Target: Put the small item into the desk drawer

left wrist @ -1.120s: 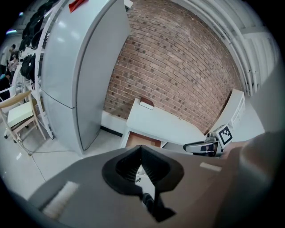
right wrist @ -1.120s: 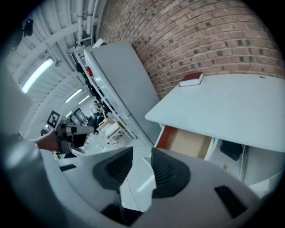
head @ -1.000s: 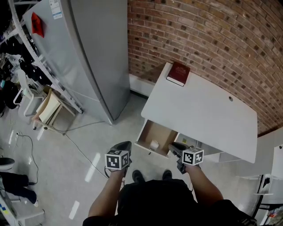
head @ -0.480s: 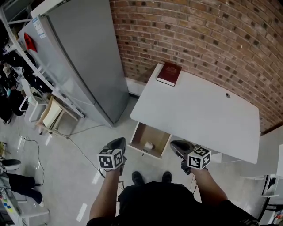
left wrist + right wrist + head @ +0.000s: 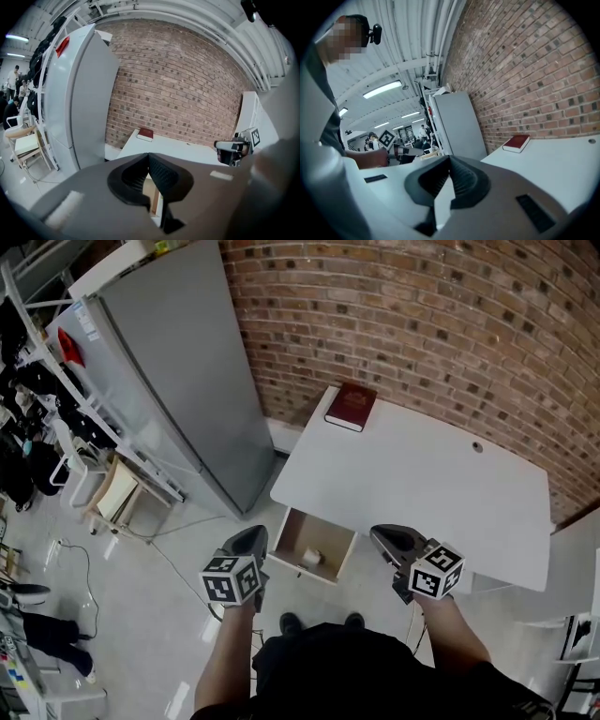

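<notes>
Clamped shut and empty, left gripper (image 5: 246,542) and right gripper (image 5: 394,542), with the small item (image 5: 312,557) lying in the open drawer (image 5: 328,540) just ahead between them. Best to press its front squarely, straight in.

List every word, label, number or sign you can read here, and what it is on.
No text is readable.
Stickers on the refrigerator: too small to read.
Red book cover: no lettering can be made out.
Marker cubes on the left tool and right tool: square patterns only, no words.
</notes>
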`<action>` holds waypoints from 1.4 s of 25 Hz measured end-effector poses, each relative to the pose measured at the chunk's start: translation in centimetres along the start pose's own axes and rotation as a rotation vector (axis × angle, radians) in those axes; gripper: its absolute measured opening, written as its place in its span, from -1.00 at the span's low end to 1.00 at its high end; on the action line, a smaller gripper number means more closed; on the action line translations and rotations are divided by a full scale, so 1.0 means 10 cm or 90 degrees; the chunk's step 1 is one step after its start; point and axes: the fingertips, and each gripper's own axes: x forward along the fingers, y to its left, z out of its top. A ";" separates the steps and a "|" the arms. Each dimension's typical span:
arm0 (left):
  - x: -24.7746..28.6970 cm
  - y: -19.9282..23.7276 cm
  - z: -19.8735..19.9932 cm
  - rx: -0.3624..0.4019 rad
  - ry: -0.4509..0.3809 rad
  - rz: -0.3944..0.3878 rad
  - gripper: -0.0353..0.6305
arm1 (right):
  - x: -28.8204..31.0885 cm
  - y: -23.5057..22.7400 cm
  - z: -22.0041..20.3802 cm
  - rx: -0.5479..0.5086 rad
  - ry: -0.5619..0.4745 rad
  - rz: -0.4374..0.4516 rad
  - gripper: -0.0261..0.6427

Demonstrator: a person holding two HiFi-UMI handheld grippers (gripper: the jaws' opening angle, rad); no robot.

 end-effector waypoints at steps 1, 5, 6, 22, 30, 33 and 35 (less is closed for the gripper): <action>-0.02 -0.02 0.05 0.008 -0.006 0.001 -0.86 | -0.02 0.02 0.08 -0.007 -0.011 0.000 -0.88; -0.13 -0.10 0.24 0.047 -0.028 0.002 -0.86 | -0.05 0.10 0.35 -0.031 -0.051 0.000 -0.88; -0.16 -0.13 0.30 0.058 -0.034 0.001 -0.86 | -0.06 0.13 0.42 -0.037 -0.061 0.000 -0.88; -0.43 -0.31 0.73 0.161 -0.101 -0.020 -0.86 | -0.12 0.44 0.91 -0.104 -0.137 -0.030 -0.89; -0.34 -0.11 0.63 0.126 -0.090 -0.003 -0.86 | -0.07 0.45 0.85 -0.095 -0.124 -0.035 -0.89; -0.33 -0.10 0.61 0.124 -0.088 -0.004 -0.86 | -0.05 0.45 0.83 -0.093 -0.122 -0.034 -0.89; -0.32 -0.08 0.60 0.121 -0.085 -0.004 -0.86 | -0.03 0.46 0.82 -0.091 -0.120 -0.032 -0.89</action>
